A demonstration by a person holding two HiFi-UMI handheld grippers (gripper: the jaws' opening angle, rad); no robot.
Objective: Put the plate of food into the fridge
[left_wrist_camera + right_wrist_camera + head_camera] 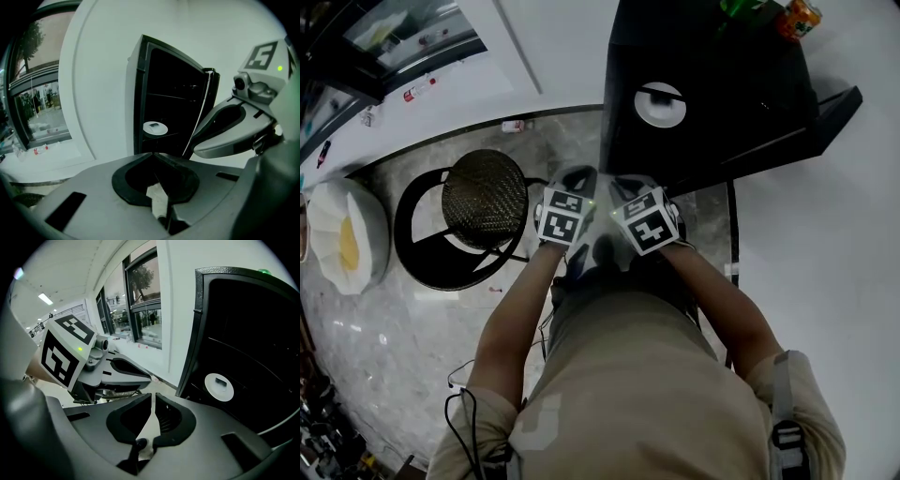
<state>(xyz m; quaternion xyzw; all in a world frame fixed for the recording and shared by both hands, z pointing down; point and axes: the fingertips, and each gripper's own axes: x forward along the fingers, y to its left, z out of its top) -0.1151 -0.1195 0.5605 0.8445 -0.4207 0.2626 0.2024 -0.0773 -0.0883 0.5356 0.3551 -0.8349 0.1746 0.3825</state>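
A white plate [660, 104] with a small dark piece of food rests on a shelf inside the open black fridge [712, 66]. The same plate [155, 127] shows in the left gripper view, and the right gripper view has the plate [219, 386] to its right. My left gripper [579, 176] and right gripper [627, 185] hang side by side in front of the fridge, well short of the plate. The left gripper [151, 154] is shut on nothing. Likewise the right gripper [153, 395] is shut and holds nothing.
The fridge door [811, 120] stands swung open to the right. A black stool with a woven seat [484, 197] is on the left beside me, and a white round seat [347, 239] lies further left. Bottles and packets [787, 14] sit on top of the fridge.
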